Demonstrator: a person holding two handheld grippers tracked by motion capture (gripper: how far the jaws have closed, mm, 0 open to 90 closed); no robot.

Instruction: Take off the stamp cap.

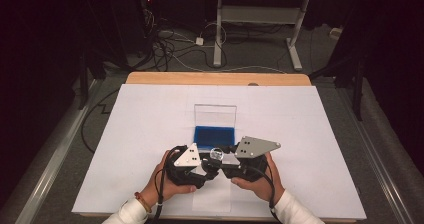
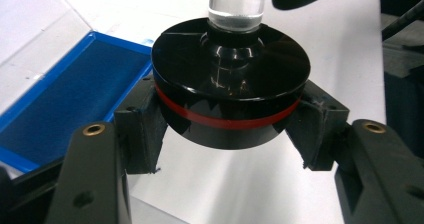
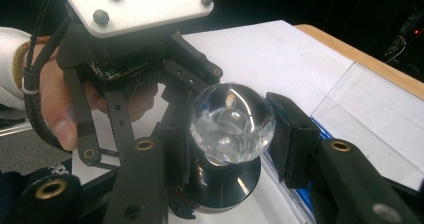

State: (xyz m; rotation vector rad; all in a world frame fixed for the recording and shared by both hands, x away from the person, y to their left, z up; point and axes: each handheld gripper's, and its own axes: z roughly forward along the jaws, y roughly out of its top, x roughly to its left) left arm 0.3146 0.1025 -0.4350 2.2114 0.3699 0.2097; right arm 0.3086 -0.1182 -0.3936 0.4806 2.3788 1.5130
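at the lower middle of the high view, just in front of the open blue case, both claws meet on one small object: a stamp-like piece with a black round base ringed by a red band, and a clear knob on top. the left claw is clenched on the black base, its pads pressing the rim from both sides. the right claw is clamped around the clear knob, one pad at each side of it. the piece is held in the air above the white sheet that covers the desk, not resting on it.

the likeliest trouble is a slip. the knob is smooth and rounded, so if the right claw pulls or twists it the pads could slide off. the glossy base could likewise rotate between the left pads. if the two hands pull along different lines, the piece might tilt, pop free and drop onto the sheet or into the case.

the case's clear lid stands upright just behind it, close to the claws, and a careless forward move could knock it. cables lie on the floor beyond the desk, well apart.
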